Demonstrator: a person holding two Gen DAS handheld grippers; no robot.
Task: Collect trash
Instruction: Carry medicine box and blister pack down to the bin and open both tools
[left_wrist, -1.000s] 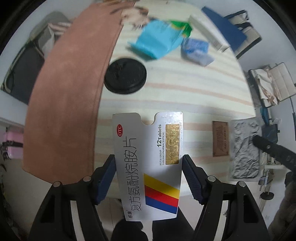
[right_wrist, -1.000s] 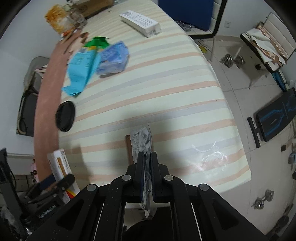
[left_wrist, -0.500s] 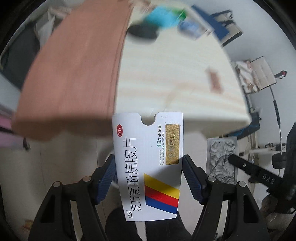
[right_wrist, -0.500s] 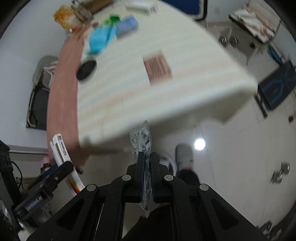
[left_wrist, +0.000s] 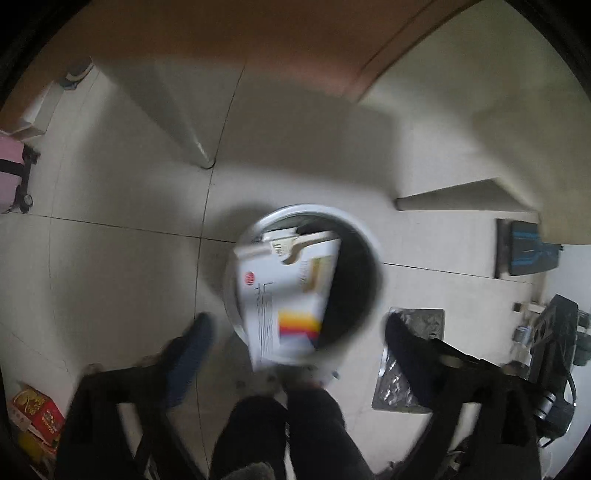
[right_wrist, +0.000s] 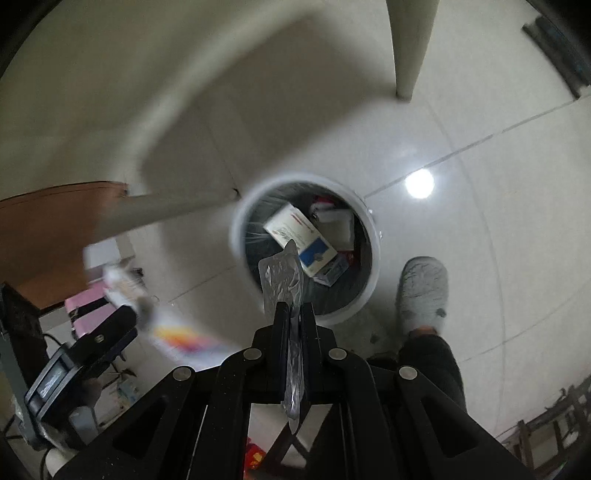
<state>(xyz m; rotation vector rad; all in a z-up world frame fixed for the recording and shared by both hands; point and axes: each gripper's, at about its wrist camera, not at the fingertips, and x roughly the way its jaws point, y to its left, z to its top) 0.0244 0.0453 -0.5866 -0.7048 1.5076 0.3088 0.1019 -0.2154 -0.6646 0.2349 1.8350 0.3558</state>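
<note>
Below, the bin (right_wrist: 369, 236) holds boxes (right_wrist: 301, 236); left tool (left_wrist: 295, 332) gapes, right tool (right_wrist: 293, 314) pinches foil (right_wrist: 282, 280).

Both handheld rigs are chunky matte-black plastic, the right gripper (right_wrist: 293, 314) with round silver screws dotting its linkage arms and the left gripper (left_wrist: 295, 332) with dark blue finger pads (left_wrist: 188, 354), plus black trousers (right_wrist: 436, 365) and a fuzzy grey slipper (right_wrist: 423, 291) on the person.
</note>
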